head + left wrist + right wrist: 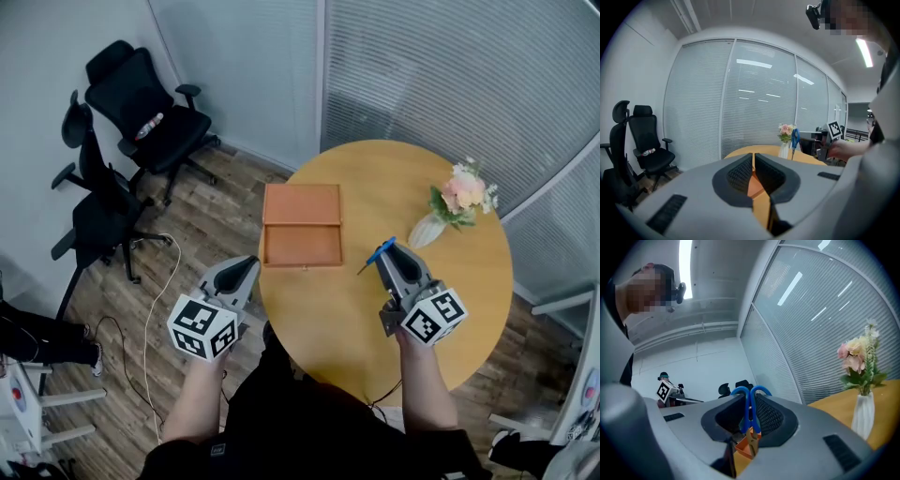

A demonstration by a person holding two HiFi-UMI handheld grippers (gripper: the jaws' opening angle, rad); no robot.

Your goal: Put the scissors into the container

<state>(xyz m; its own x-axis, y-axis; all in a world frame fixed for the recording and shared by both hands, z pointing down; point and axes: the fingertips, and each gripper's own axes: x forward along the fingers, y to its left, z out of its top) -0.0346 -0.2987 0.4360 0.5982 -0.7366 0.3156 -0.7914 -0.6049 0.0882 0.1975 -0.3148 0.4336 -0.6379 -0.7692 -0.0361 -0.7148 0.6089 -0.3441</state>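
Observation:
Blue-handled scissors (380, 253) are held above the round wooden table (450, 309), with my right gripper (391, 255) shut on them. In the right gripper view the blue handle loops (750, 394) stick up between the jaws of the right gripper (750, 412). The container, an open orange-brown box (302, 246) with its lid laid back, lies on the table's left half, just left of the scissors. My left gripper (246, 272) hovers at the table's left edge, shut with nothing in it. In the left gripper view, the left gripper (753, 177) faces the box (754, 185), and the scissors (795, 139) hang at the right.
A white vase of pink flowers (457, 200) stands at the table's far right. Two black office chairs (141, 112) stand on the wooden floor at the left, with a white cable (159, 300) trailing near them. Glass walls with blinds close off the back.

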